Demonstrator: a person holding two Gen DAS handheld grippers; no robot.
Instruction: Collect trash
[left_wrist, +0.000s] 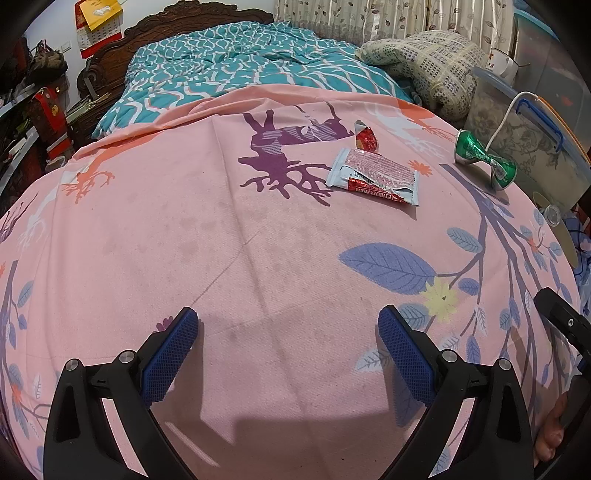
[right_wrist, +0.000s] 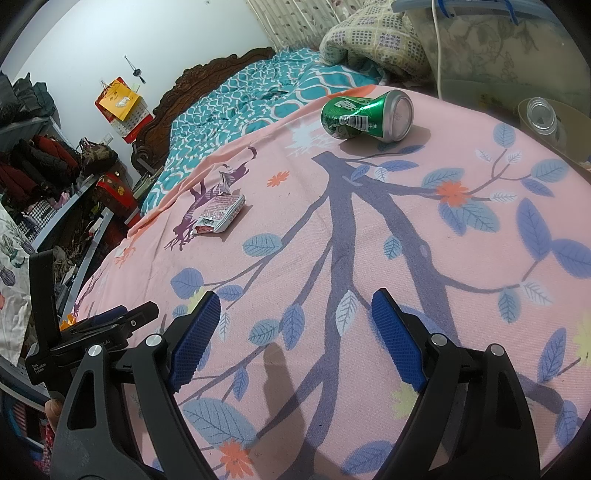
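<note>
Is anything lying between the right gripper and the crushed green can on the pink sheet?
Nothing visible. The right gripper is open over bare pink sheet, and the stretch up to the crushed green can is clear. The snack wrapper lies well off to the left.

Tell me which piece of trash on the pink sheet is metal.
The crushed green can, lying on its side. The other two, the white-and-red wrapper and small red wrapper, are flat packets.
</note>
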